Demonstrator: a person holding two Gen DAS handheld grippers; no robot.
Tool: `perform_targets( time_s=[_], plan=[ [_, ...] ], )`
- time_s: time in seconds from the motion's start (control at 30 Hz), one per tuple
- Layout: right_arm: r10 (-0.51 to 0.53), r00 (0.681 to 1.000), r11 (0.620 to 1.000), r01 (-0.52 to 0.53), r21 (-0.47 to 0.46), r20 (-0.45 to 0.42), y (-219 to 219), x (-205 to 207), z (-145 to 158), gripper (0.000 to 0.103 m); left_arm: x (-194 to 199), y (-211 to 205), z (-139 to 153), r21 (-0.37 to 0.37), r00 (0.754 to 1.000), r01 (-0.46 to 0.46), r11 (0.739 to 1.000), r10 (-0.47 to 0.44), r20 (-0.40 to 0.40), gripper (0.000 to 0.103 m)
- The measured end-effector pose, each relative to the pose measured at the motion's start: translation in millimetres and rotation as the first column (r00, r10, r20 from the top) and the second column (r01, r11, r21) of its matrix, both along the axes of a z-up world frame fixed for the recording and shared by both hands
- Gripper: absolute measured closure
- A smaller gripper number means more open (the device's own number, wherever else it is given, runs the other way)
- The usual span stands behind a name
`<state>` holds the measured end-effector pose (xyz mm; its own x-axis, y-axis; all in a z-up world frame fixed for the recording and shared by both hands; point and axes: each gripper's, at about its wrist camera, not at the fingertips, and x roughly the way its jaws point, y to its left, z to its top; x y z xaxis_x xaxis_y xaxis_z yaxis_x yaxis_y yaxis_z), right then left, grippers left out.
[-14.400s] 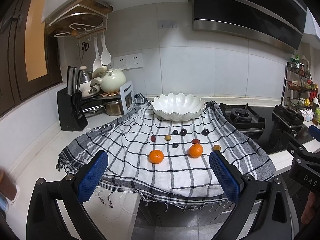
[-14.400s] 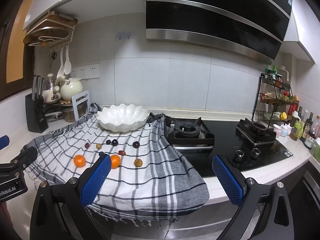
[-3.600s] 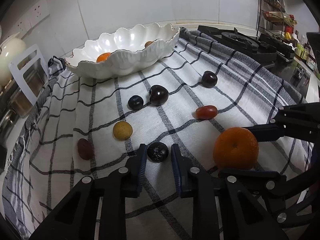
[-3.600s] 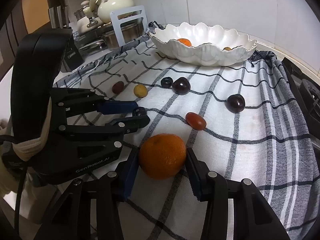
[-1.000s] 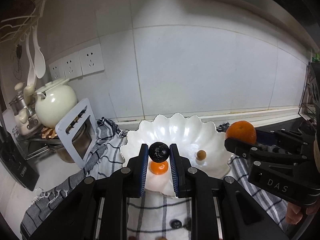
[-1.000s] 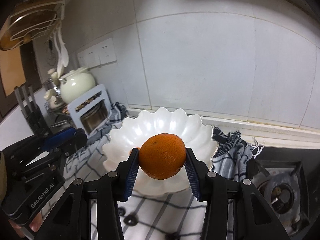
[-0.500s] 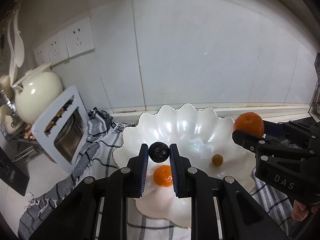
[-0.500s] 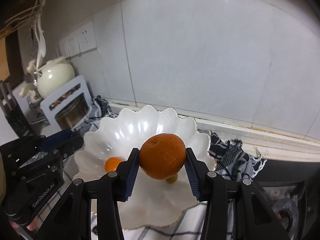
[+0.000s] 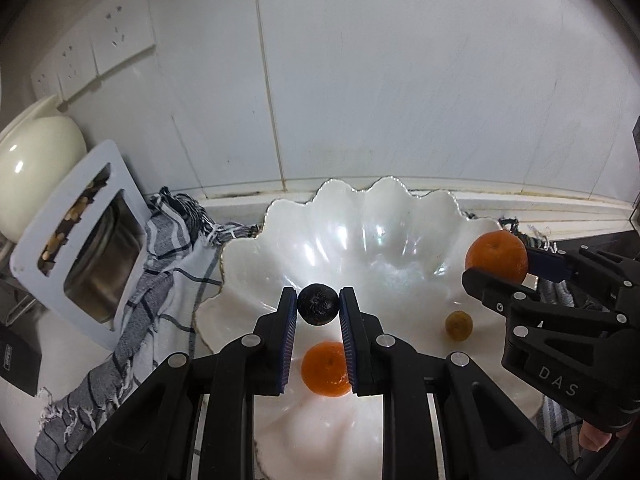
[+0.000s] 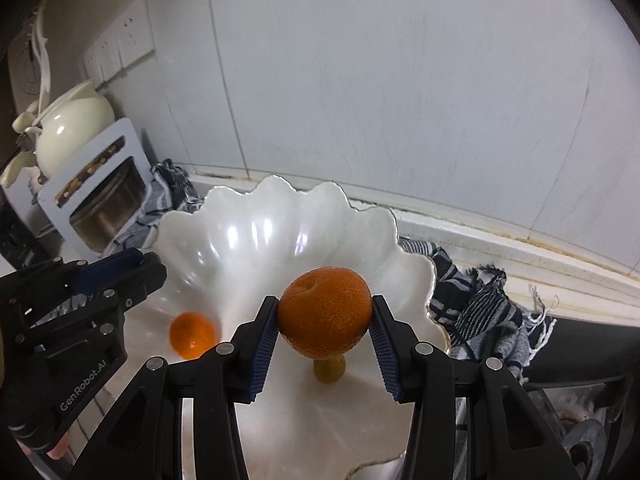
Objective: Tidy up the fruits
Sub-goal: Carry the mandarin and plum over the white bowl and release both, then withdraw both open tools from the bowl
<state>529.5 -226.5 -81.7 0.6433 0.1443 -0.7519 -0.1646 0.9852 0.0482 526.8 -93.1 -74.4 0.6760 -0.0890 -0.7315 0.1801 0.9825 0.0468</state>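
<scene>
My left gripper (image 9: 319,309) is shut on a small dark plum (image 9: 318,310) and hangs over the white scalloped bowl (image 9: 360,216). Inside the bowl lie an orange (image 9: 326,368) and a small yellow-brown fruit (image 9: 459,325). My right gripper (image 10: 325,316) is shut on a bigger orange (image 10: 325,314), also above the bowl (image 10: 248,224). In the left wrist view that held orange (image 9: 496,255) shows over the bowl's right rim. The right wrist view shows the loose orange (image 10: 192,334) and the yellow-brown fruit (image 10: 329,370) partly hidden below the held one. The left gripper (image 10: 120,268) appears at that view's left edge.
The bowl rests on a checked cloth (image 9: 160,280) close to the tiled wall (image 9: 360,80). A cream teapot (image 10: 74,128) and a white rack with a steel pot (image 10: 100,192) stand to the left. A stove edge (image 10: 580,420) lies at the right.
Both grippers have moved forward and down toward the bowl, tilting more steeply. The bowl now fills more of both views. The plum and the orange stay gripped.
</scene>
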Motion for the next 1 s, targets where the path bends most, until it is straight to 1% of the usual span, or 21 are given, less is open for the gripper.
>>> perform_targets(
  time_s=[0.1, 0.13, 0.2, 0.27, 0.33, 0.5, 0.6, 0.67, 0.73, 0.8, 0.93, 1.0],
  plan=[
    [-0.001, 1.000, 1.000, 0.001, -0.001, -0.021, -1, 6, -7, 0.056, 5, -2, -7, 0.018, 1.000, 0.004, 1.000, -0.003, -0.020, 0.080],
    [-0.003, 1.000, 1.000, 0.003, -0.003, -0.027, -1, 8, -9, 0.056, 7, -3, -9, 0.022, 1.000, 0.005, 1.000, -0.004, -0.028, 0.078],
    [-0.012, 0.999, 1.000, 0.011, -0.006, -0.035, -2, 11, -12, 0.055, 8, -2, -11, 0.026, 0.999, -0.002, 1.000, 0.002, -0.032, 0.057],
    [-0.031, 0.999, 0.999, 0.031, -0.009, -0.032, -5, 12, -12, 0.043, 8, -1, -11, 0.029, 0.999, -0.009, 1.000, 0.010, -0.030, 0.052],
    [-0.047, 0.999, 0.999, 0.047, -0.012, -0.024, -7, 11, -11, 0.042, 6, 2, -10, 0.028, 0.999, -0.018, 0.999, 0.019, -0.034, 0.051],
    [-0.059, 0.998, 0.998, 0.059, -0.025, -0.011, -8, 5, -7, 0.042, -4, 8, -2, 0.032, 0.999, -0.048, 0.998, 0.048, -0.021, 0.039],
    [-0.055, 0.998, 0.998, 0.056, -0.025, 0.004, -8, -3, -2, 0.042, -12, 10, 4, 0.033, 0.998, -0.054, 0.998, 0.054, -0.011, 0.034],
    [-0.053, 0.998, 0.998, 0.053, -0.022, 0.019, -8, -10, 2, 0.042, -20, 12, 11, 0.042, 0.998, -0.062, 0.997, 0.062, 0.004, 0.033],
    [-0.052, 0.998, 0.998, 0.053, -0.022, 0.036, -8, -18, 8, 0.042, -26, 14, 17, 0.043, 0.998, -0.068, 0.997, 0.068, 0.017, 0.029],
    [-0.047, 0.997, 0.999, 0.048, -0.021, 0.053, -7, -26, 14, 0.042, -35, 18, 24, 0.032, 0.997, -0.076, 0.997, 0.075, 0.030, 0.024],
    [-0.027, 0.997, 1.000, 0.028, -0.012, 0.078, -3, -42, 24, 0.042, -51, 28, 35, -0.014, 0.997, -0.071, 0.997, 0.072, 0.034, 0.023],
    [-0.019, 0.995, 1.000, 0.020, -0.009, 0.093, -2, -51, 30, 0.042, -60, 33, 40, -0.020, 0.996, -0.073, 0.997, 0.074, 0.044, 0.021]
  ],
)
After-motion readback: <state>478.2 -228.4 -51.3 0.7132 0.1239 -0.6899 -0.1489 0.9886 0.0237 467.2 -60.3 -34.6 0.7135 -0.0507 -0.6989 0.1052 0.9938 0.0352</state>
